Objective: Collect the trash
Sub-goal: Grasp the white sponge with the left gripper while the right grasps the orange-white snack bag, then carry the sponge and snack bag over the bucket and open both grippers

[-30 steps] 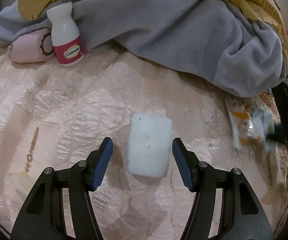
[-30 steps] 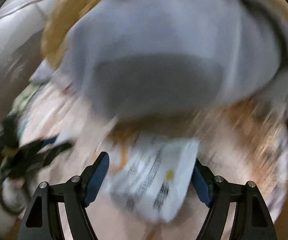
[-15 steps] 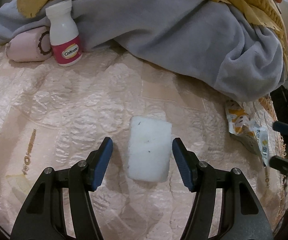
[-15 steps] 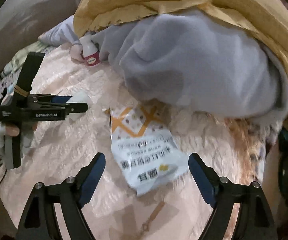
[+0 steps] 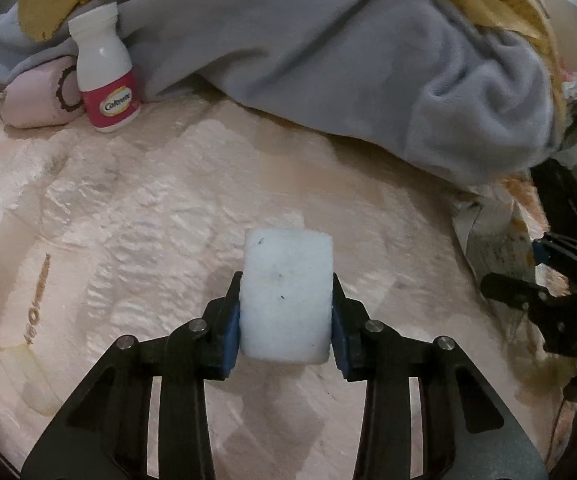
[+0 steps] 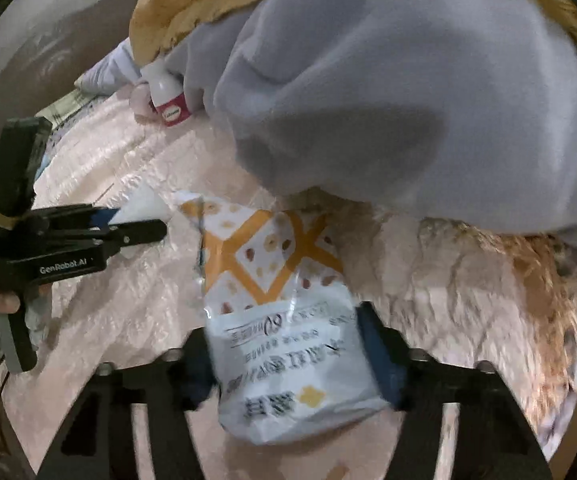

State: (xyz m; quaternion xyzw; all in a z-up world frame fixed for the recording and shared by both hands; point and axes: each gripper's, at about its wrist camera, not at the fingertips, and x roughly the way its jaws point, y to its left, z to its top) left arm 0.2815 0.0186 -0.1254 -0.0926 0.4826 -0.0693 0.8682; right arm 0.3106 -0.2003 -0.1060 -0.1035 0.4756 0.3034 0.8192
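While your left gripper [image 5: 286,312] rested low over the pink bedspread [image 5: 136,216], its blue pads [image 5: 230,334] pressed against both sides of the white foam block [image 5: 287,294], so the jaws were clamped on it. That block sat squarely between the jaws, its far end sticking out past the fingertips. Well ahead of the jaws and to their left stood a white pill bottle [image 5: 104,84] with a red label, touching a pink roll [image 5: 34,100] beside it. A grey blanket [image 5: 348,68] lay heaped across the far side, beyond the jaws. Your right gripper [image 6: 288,356] had its jaws closed in on the snack packet [image 6: 284,312], the pads meeting the packet's printed near end on both sides. The packet's orange-patterned end reached forward beyond the fingertips, toward the blanket's edge.
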